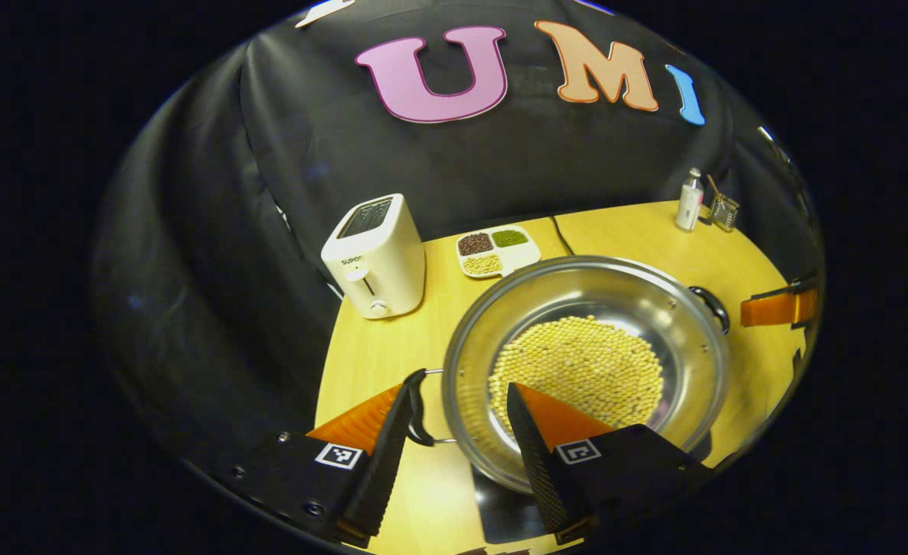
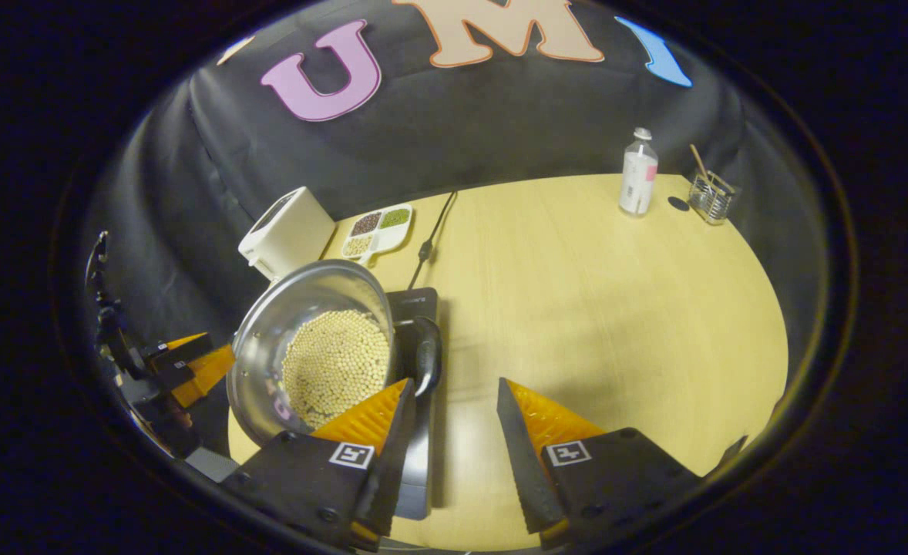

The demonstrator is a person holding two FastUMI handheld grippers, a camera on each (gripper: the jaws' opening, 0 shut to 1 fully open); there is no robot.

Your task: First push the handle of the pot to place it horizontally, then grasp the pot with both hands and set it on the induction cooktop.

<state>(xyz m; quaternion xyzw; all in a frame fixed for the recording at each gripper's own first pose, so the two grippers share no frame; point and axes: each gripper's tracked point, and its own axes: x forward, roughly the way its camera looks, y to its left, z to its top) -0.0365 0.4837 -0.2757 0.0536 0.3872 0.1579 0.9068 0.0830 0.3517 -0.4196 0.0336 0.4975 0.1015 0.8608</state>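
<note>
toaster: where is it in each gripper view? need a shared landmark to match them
Left gripper view: the white toaster stands left of centre at the table's back edge, left of the pot.
Right gripper view: the toaster sits upper left, behind the pot.
Shared landmark: the divided dish of beans lies just right of the toaster in both.

Black left gripper [image 1: 460, 428], orange-backed ribbed jaws, square coded markers, screws.
</note>
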